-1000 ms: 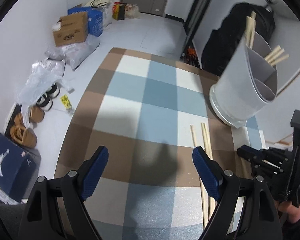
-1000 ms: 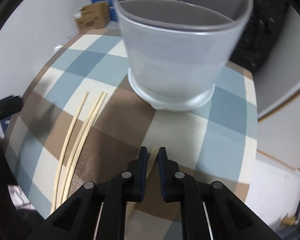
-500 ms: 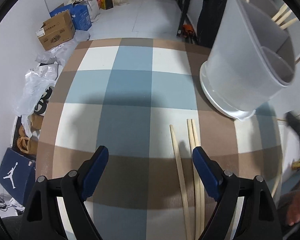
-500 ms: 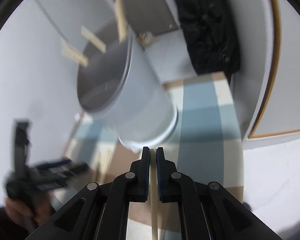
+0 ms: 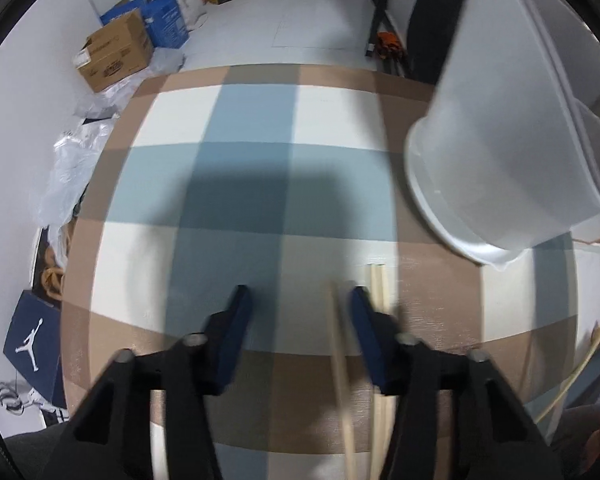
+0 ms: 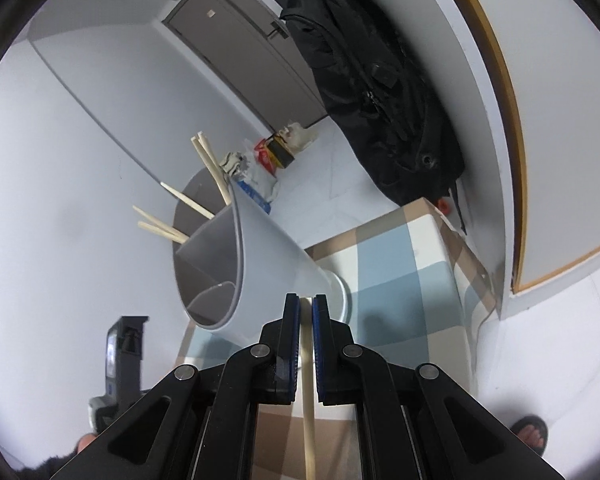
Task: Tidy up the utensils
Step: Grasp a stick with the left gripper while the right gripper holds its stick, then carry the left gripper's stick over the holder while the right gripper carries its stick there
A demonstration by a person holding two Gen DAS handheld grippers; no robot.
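My right gripper (image 6: 306, 304) is shut on a wooden chopstick (image 6: 308, 384) and holds it in the air beside the grey divided utensil holder (image 6: 260, 256), which has several chopsticks (image 6: 210, 168) in it. My left gripper (image 5: 298, 300) is open, low over the checked tablecloth (image 5: 236, 184), with one loose chopstick (image 5: 342, 376) between its fingers near the right finger (image 5: 366, 336). Two more chopsticks (image 5: 378, 284) lie just right of that finger. The holder (image 5: 496, 136) stands at the right in the left wrist view.
The table ends close behind the holder, by a white wall with a black backpack (image 6: 376, 92). On the floor to the left are cardboard boxes (image 5: 114, 54), plastic bags (image 5: 70, 168) and a blue shoe box (image 5: 32, 340). The left gripper's body (image 6: 120, 356) shows in the right wrist view.
My right gripper lifted the chopstick off the table and tilted up beside the holder. My left gripper moved down and right onto the loose chopsticks, and its jaws have narrowed.
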